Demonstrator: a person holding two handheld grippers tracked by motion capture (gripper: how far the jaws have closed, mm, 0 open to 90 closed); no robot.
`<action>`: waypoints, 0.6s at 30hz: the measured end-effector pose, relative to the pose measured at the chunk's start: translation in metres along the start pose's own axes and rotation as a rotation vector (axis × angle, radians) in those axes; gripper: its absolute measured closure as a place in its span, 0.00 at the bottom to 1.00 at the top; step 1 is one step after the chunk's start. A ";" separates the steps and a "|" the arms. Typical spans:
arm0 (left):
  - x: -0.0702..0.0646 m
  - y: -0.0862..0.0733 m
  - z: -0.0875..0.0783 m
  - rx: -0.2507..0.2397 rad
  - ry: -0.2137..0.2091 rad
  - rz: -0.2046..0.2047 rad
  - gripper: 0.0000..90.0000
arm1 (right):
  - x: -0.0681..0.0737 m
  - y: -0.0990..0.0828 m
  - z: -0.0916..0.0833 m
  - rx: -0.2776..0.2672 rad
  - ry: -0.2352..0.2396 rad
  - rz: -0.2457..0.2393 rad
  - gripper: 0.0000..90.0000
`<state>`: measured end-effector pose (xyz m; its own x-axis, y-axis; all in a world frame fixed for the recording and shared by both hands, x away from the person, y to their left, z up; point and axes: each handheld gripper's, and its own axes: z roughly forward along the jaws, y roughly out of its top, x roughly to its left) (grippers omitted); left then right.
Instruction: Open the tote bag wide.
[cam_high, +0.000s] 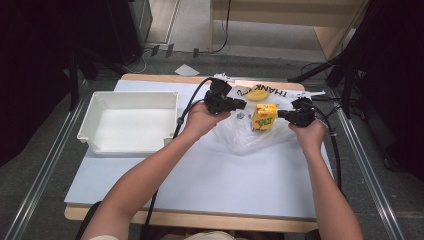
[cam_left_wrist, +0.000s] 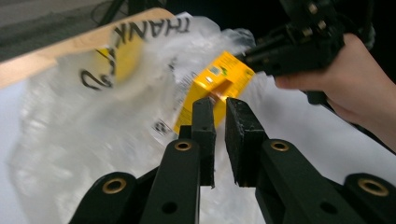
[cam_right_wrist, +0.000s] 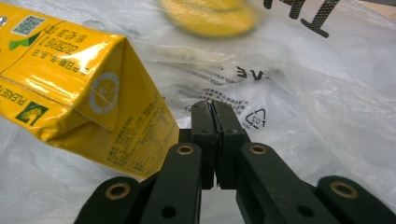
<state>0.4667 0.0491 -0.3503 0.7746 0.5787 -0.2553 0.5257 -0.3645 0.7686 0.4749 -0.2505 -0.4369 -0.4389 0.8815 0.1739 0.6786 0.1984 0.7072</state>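
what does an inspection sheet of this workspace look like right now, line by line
surface: white sheet over a wooden table top, bare in the near half
job's things: yellow carton on a clear plastic bag printed THANK; a yellow item blurred inside the bag; white tray at the left, empty
clutter: nothing seen
grippers: left hand-held gripper jaws slightly apart, near the bag; right hand-held gripper jaws closed together beside the carton, what they pinch cannot be told
cables: black cable trails from the left hand-held gripper, another from the right
surroundings: grey floor, metal rails either side, tripod legs far right
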 end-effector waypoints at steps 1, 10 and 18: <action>0.000 0.000 0.000 0.000 0.000 0.000 0.94 | 0.000 0.000 0.000 0.000 0.000 0.000 1.00; 0.025 0.028 0.020 0.003 0.066 -0.003 1.00 | 0.001 0.002 0.007 0.005 0.003 0.007 1.00; 0.049 0.017 0.054 0.020 0.108 -0.025 1.00 | -0.003 -0.003 0.018 0.027 -0.005 0.022 1.00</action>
<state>0.5322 0.0319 -0.3814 0.7190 0.6628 -0.2090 0.5526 -0.3628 0.7503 0.4844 -0.2462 -0.4521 -0.4210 0.8880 0.1853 0.7035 0.1907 0.6846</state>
